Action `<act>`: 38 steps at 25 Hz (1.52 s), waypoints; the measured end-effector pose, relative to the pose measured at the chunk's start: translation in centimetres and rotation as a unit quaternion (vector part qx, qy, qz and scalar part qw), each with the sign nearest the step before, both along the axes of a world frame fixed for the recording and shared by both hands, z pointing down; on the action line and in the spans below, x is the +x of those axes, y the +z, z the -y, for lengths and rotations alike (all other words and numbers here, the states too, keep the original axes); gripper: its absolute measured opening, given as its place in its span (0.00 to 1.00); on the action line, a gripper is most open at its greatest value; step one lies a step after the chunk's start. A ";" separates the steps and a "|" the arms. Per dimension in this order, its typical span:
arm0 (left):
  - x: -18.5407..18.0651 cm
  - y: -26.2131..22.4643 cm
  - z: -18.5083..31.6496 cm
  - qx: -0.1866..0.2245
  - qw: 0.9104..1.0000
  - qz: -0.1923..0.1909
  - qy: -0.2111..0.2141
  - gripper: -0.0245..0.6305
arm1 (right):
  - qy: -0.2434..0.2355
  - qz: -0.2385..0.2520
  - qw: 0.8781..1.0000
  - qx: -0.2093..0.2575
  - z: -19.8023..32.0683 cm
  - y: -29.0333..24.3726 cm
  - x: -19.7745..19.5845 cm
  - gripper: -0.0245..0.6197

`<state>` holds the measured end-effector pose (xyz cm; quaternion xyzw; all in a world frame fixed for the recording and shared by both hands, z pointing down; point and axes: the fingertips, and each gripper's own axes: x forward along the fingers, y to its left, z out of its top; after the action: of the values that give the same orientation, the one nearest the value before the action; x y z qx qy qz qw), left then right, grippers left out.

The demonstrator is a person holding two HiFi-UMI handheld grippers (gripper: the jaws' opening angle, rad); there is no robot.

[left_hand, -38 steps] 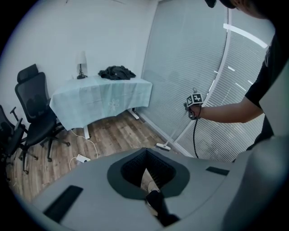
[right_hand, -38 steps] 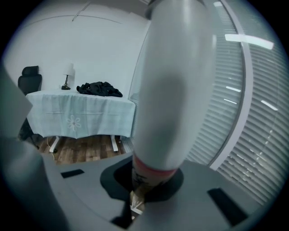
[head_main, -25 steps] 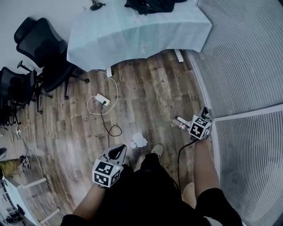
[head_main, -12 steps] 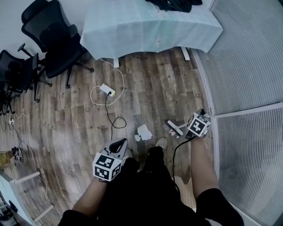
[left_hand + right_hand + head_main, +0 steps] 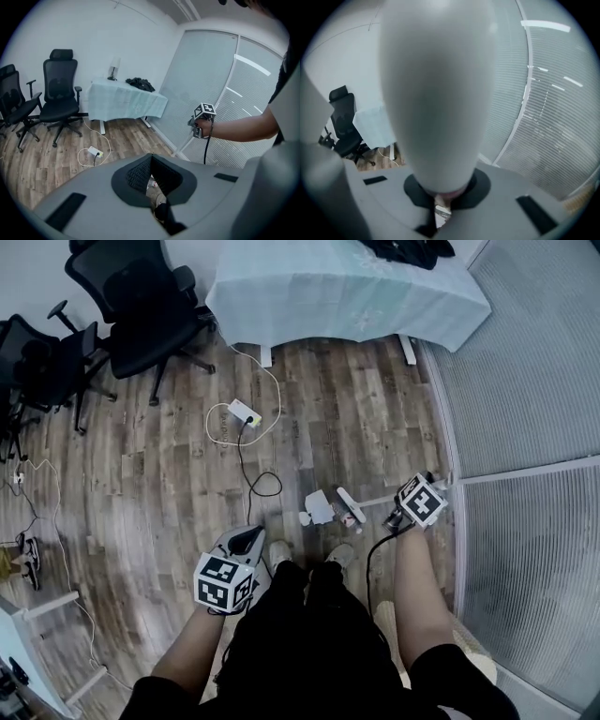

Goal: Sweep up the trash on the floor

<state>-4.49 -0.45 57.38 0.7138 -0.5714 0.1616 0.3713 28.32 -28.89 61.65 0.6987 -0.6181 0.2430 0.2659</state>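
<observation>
The wooden floor (image 5: 169, 484) of an office. The right claw (image 5: 398, 514) is clamped on the broom (image 5: 351, 507), whose head lies just beside the paper trash (image 5: 319, 506). The left claw (image 5: 247, 540) is closed and empty. Sweeping seems just starting; next, the broom must push the trash together.

- Left hand-held gripper (image 5: 152, 161): jaws meeting at the tips, gripping nothing.
- Right hand-held gripper (image 5: 202, 118): hovering before the blinds (image 5: 243, 79), black cable (image 5: 205, 147) hanging.
- Two black chairs (image 5: 60, 93): standing beside the cloth-covered counter (image 5: 123, 104).
- Power strip (image 5: 95, 152): lying on the wooden floor (image 5: 51, 154).
</observation>
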 end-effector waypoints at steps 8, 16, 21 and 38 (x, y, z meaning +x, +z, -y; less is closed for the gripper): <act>0.8 -1.6 -0.1 0.035 0.999 -0.010 0.002 0.03 | -0.077 0.088 0.993 0.032 -3.7 -5.5 -4.8 0.06; 2.6 -6.2 3.3 0.101 0.995 0.002 -0.003 0.03 | -0.283 0.117 0.937 0.165 -8.3 -18.2 -11.7 0.06; 6.7 -14.0 7.4 0.188 0.982 0.015 0.020 0.03 | -0.356 0.114 0.891 0.258 -9.8 -27.5 -13.0 0.06; 13.8 -27.9 13.5 0.313 0.947 0.033 0.059 0.03 | -0.398 0.131 0.855 0.306 -11.2 -35.7 -11.0 0.06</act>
<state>9.36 -13.96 29.47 0.8207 -0.5623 0.0193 0.0995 17.33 -17.73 25.95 0.4010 -0.9156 0.0046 0.0294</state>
